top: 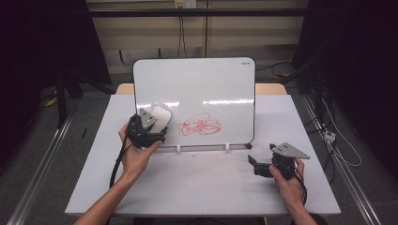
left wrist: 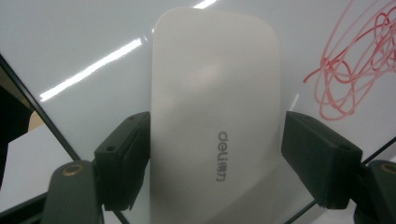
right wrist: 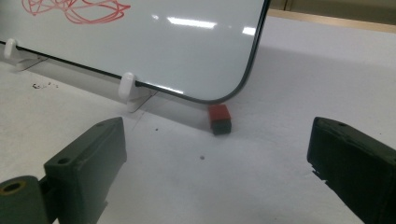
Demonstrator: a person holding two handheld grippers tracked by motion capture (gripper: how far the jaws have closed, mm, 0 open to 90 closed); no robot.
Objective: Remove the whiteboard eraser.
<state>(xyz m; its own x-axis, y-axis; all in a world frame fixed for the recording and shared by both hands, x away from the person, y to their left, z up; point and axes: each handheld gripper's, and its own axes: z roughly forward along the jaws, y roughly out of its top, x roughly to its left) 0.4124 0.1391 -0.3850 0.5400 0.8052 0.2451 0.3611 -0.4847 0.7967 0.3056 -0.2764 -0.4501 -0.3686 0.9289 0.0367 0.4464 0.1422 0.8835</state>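
Eraser (left wrist: 215, 121) lengthwise between gripper (left wrist: 215, 161) jaws

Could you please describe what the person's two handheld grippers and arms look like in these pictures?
Both are black. The left gripper and right gripper each carry a grey three-cornered plate on top and trail a black cable toward the person. Up close, the jaws are blocky, dark matte pads on arms with brass-coloured pivot bushings. The person's forearms are bare, with no sleeves in view.
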